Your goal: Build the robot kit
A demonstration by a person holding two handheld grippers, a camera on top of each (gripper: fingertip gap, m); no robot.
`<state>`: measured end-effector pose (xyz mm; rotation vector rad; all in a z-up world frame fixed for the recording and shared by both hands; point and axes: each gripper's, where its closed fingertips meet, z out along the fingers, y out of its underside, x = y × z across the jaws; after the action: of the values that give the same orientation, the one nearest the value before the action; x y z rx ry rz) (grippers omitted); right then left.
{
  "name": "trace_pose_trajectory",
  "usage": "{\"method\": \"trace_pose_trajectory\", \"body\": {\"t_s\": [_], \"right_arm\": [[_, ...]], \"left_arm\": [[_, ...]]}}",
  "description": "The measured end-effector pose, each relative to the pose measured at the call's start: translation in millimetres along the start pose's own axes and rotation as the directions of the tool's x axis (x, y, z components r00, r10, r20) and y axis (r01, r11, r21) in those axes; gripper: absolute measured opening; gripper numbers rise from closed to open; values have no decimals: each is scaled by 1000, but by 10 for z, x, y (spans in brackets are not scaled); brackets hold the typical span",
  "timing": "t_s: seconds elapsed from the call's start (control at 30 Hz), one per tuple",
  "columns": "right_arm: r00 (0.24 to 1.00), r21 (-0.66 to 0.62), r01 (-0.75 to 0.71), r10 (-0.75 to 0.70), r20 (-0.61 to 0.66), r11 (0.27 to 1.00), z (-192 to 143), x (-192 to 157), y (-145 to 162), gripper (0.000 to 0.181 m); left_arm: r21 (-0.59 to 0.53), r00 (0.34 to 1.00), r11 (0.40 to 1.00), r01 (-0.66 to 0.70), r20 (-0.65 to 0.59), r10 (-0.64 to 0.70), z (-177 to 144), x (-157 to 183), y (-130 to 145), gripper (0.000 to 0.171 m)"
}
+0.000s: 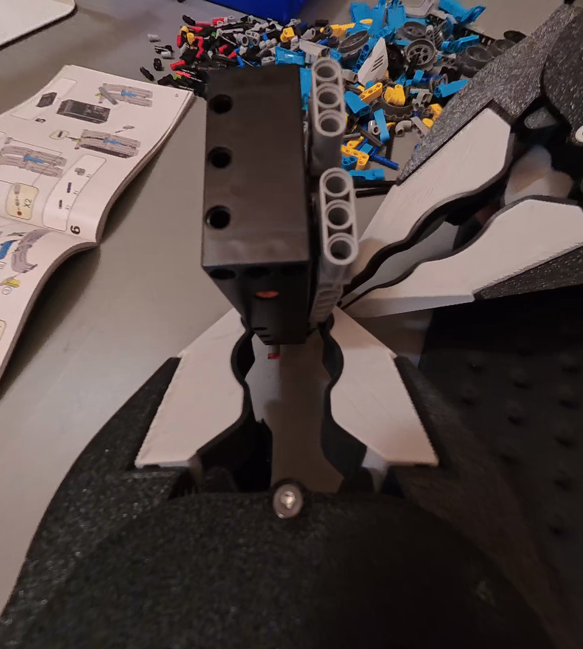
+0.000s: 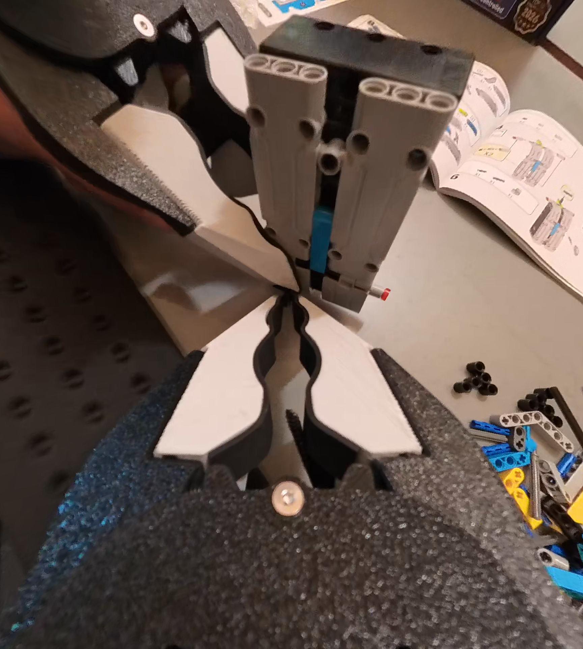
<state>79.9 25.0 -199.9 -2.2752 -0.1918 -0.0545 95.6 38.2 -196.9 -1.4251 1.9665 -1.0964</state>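
Two hand-held grippers meet at one brick assembly [image 1: 258, 196]: left hand-held gripper [image 1: 283, 330] clamped on its black block end, right hand-held gripper [image 2: 288, 298] pinched together at its grey panels. Open instruction booklet [image 1: 48, 168] lies left on worktop [image 1: 125, 351]; loose parts pile [image 1: 370, 70] behind.

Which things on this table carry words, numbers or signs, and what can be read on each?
Open white instruction booklet: printed numbers and small marks beside diagrams; not quoted here.
Dark box corner with gold emblem: lettering, blurred.
Black block with grey beams: no writing seen.
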Motion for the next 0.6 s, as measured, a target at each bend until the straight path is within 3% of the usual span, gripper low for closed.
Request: {"method": "trace_pose_trajectory", "body": {"t_s": [0.6], "right_arm": [[1000,-63,0,1,17,998,56,-18,72,4]], "left_arm": [[-53,980,985,-165,108,170,34,10,44,32]]}}
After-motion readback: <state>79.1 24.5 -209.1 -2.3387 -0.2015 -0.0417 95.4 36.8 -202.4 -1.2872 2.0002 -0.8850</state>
